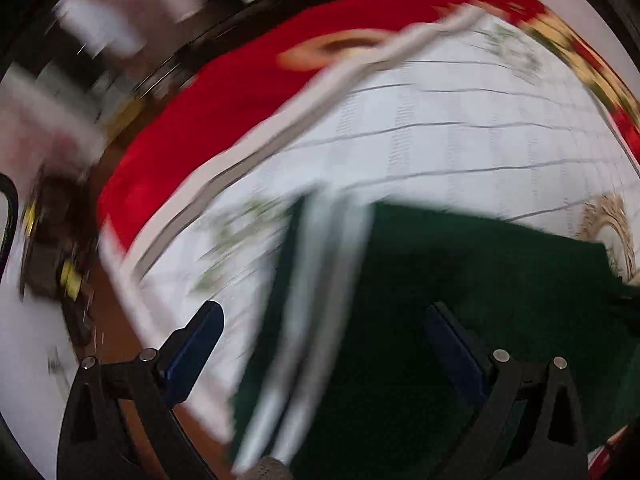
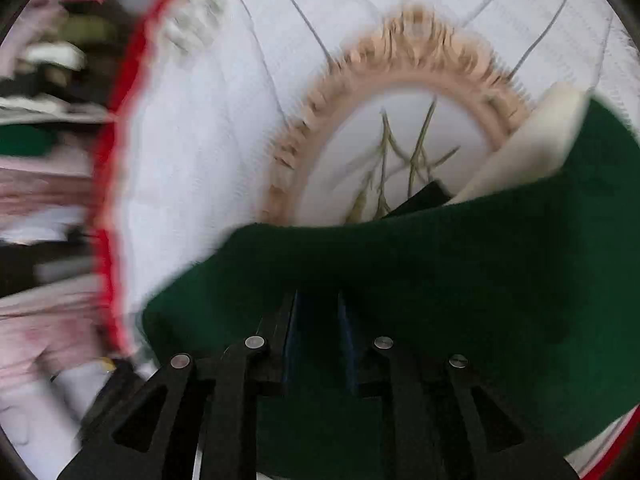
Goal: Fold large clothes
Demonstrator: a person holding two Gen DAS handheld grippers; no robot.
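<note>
A dark green garment (image 1: pixel 460 280) with white stripes (image 1: pixel 316 280) along one edge lies on a white quilted bedcover (image 1: pixel 420 120). My left gripper (image 1: pixel 324 308) hovers over it, its blue pads wide apart and nothing between them. In the right wrist view the same green garment (image 2: pixel 440 272) fills the lower half, with a cream part (image 2: pixel 532 152) showing at its far edge. My right gripper (image 2: pixel 318 296) points down at the cloth. Its pads stand a narrow gap apart, and green fabric shows in the gap without looking pinched. Both views are motion-blurred.
A red blanket (image 1: pixel 224 112) borders the bedcover on the far left side, seen as a red edge (image 2: pixel 116 160) in the right view. A tan embroidered ring (image 2: pixel 400 48) decorates the cover. Blurred clutter (image 2: pixel 48 80) and a brown floor (image 1: pixel 108 320) lie past the bed edge.
</note>
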